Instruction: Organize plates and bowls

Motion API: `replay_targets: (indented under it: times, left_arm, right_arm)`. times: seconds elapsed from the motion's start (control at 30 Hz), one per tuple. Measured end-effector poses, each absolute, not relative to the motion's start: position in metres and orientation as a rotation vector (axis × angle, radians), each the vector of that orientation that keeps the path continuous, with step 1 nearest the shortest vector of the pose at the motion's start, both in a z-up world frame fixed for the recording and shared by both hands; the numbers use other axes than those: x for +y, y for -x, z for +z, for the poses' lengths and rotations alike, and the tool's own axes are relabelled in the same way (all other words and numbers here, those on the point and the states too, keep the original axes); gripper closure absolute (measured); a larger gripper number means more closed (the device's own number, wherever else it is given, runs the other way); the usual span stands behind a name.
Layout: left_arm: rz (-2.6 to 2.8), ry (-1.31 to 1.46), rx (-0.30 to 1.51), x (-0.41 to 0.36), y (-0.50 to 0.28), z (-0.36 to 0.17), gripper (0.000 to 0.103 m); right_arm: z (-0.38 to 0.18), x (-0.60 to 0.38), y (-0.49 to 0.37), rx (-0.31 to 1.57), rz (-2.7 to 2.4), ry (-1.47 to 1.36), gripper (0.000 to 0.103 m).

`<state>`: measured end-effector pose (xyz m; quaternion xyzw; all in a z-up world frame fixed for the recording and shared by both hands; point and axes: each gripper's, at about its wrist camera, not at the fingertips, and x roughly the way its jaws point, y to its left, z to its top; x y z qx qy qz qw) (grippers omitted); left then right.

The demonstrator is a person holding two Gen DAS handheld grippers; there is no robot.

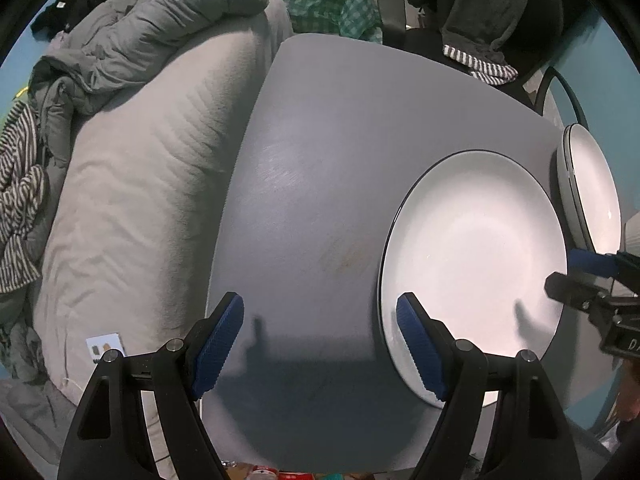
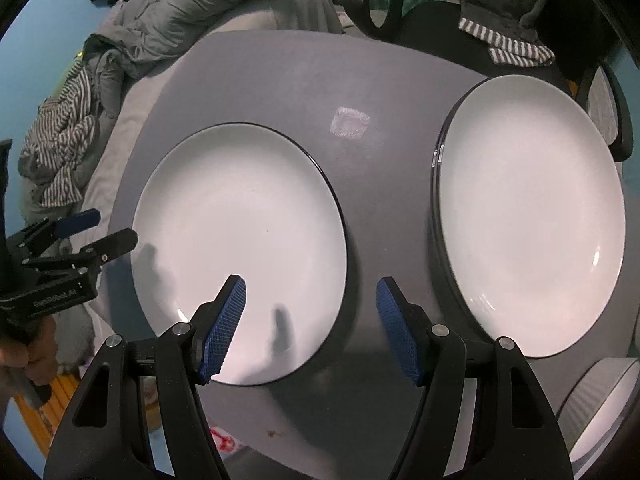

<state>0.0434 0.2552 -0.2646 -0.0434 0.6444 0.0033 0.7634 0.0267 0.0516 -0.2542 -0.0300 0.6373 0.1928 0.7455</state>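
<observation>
A white plate with a dark rim [image 1: 472, 272] [image 2: 240, 252] lies flat on the grey table [image 1: 320, 160]. My left gripper [image 1: 320, 344] is open and straddles the plate's left rim, one pad over the plate and one over bare table. My right gripper [image 2: 310, 308] is open too and straddles the opposite rim of the same plate. Each gripper shows at the edge of the other's view, the left gripper [image 2: 80, 236] and the right gripper [image 1: 588, 280]. A second white plate [image 2: 532, 216] [image 1: 592, 192] sits to the right, seemingly stacked on another.
A grey cushioned sofa [image 1: 132, 208] with a padded jacket [image 1: 152, 32] and striped cloth [image 1: 20, 200] borders the table's left side. A dark chair draped with clothes [image 1: 492, 12] stands behind. Another white dish [image 2: 600, 408] sits at the table's near right corner.
</observation>
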Motion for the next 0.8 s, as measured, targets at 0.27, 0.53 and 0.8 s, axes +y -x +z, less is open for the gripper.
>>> replay_targets:
  times: [0.27,0.53,0.8]
  left_arm:
    - [-0.016,0.116,1.410,0.252,-0.054,-0.272,0.023]
    - [-0.047,0.187,1.437,0.251,-0.059,-0.279,0.051]
    - [-0.109,0.217,1.461,0.243,-0.059,-0.283,0.076]
  right_arm:
    - [-0.264,0.046,-0.033,1.412,0.416,0.011,0.036]
    - [-0.270,0.052,-0.034,1.434,0.443,0.022,0.059]
    - [-0.276,0.053,-0.038,1.446,0.432,0.017,0.073]
